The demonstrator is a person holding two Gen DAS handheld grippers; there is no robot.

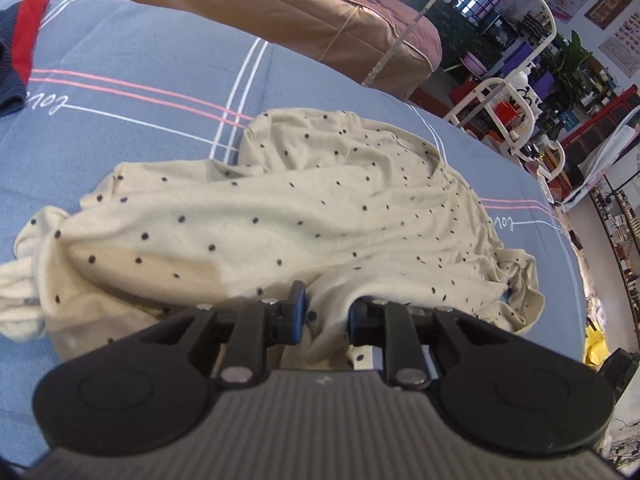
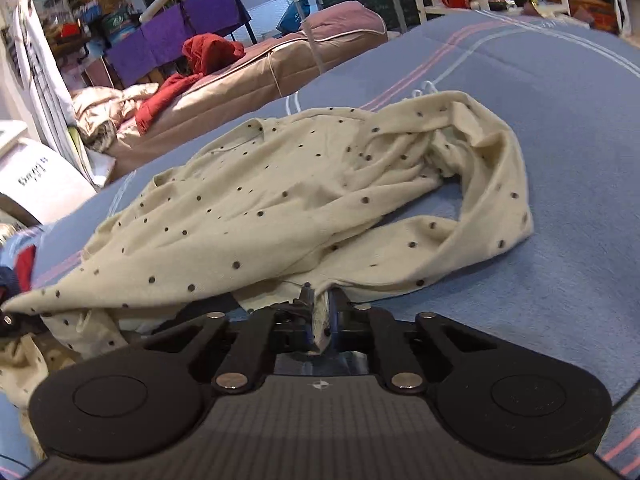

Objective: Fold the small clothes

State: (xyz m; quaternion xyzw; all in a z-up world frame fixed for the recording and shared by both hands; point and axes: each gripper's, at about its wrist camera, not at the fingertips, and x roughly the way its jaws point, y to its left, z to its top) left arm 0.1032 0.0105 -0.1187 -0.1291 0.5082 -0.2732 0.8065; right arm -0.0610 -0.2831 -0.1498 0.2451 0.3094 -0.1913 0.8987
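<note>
Cream garment (image 1: 304, 216) with small dark dots, crumpled and wrinkled, spread unfolded across blue striped bedsheet (image 1: 132, 128). Near edge lifted off sheet; far part lies bunched in loose folds.

Soft matt knit garment (image 1: 280, 220)

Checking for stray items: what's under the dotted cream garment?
Only the blue striped bedsheet shows around the cream garment. Beneath the bunched cloth is covered.

Left gripper (image 1: 323, 316) low, fingers pinched on cloth. Right gripper (image 2: 320, 320) low too, jaws nearly together, clamping fabric.
</note>
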